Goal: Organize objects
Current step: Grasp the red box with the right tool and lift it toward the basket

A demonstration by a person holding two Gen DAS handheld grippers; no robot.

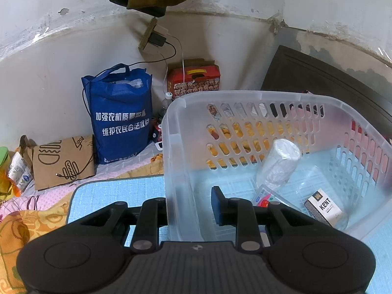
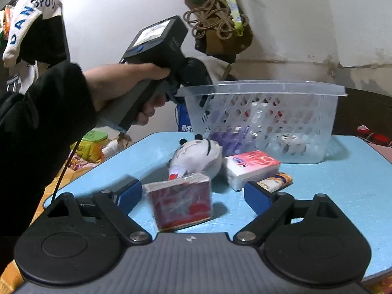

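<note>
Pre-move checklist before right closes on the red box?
1. Right gripper open: ok.
2. Red box between its fingers: ok.
3. Fingers touching box: cannot tell.
4. Left gripper straddles wall of basket, one finger inside; actual grip: cannot tell.
5. Drop space in basket beside KENT pack and wrapped roll: ok.
6. Plush toy and tissue pack clear of fingers: ok.

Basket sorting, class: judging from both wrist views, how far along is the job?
Done: a KENT box and a wrapped roll lie in the basket. In hand: the left gripper straddles the basket's wall; the open right gripper frames a red box. Left: plush toy, tissue pack.
</note>
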